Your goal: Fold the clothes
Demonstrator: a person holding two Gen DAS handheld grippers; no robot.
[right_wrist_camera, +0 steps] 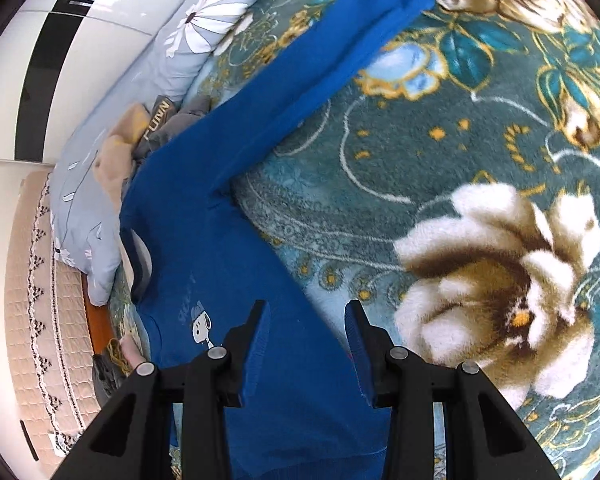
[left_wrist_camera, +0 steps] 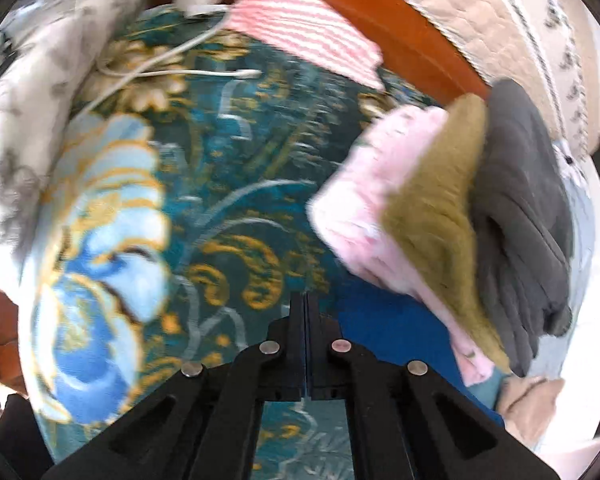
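The blue sweater (right_wrist_camera: pixel 228 208) lies spread flat on the flowered blanket (right_wrist_camera: pixel 440 152) that covers the bed, and the right tongs (right_wrist_camera: pixel 308 312) are the ones that matter here: they hang right over its body, fingers apart, with the knit running under and between them. From those tongs the garment's long axis runs straight ahead, neckline (right_wrist_camera: pixel 138 256) off to their forward left and one sleeve (right_wrist_camera: pixel 340 40) stretched out straight, far ahead and angling to the right, cuff at the far end. The small cartoon print (right_wrist_camera: pixel 202 326) sits just ahead of the left finger. I cannot see the hem; it is under or behind the tongs.

The left tongs (left_wrist_camera: pixel 305 304) are pressed together with nothing between them, over bare blanket. Only a patch of the sweater (left_wrist_camera: pixel 384 332) shows just to their right, so they are the farther pair. Further right of them sits a stack of folded clothes (left_wrist_camera: pixel 452 220), pink, olive and grey.

The sweater lies unfolded, sleeve out. To my eye any fold turns on that sleeve's line crossing the body, and the right tongs are best placed to take cloth.
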